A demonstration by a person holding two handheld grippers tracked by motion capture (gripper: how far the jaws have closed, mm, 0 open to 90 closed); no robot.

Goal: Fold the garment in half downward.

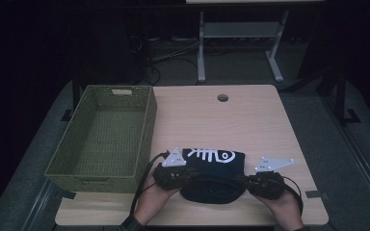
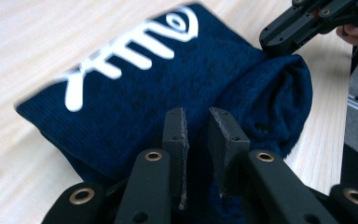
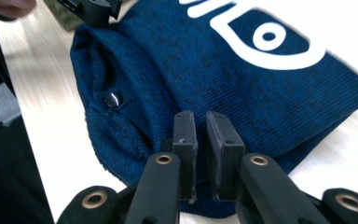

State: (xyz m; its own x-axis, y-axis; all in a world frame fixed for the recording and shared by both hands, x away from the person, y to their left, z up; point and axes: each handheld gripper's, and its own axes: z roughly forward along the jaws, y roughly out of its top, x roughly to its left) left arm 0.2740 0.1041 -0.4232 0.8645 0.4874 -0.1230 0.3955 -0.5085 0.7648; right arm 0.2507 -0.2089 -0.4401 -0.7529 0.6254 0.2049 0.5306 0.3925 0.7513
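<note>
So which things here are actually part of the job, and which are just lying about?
In use:
- folded navy garment, gripped at both ends
- left gripper, shut on it
- right gripper, shut on it
- green woven basket, probably its destination

Lying about:
- table's cable hole
- desk frame behind
</note>
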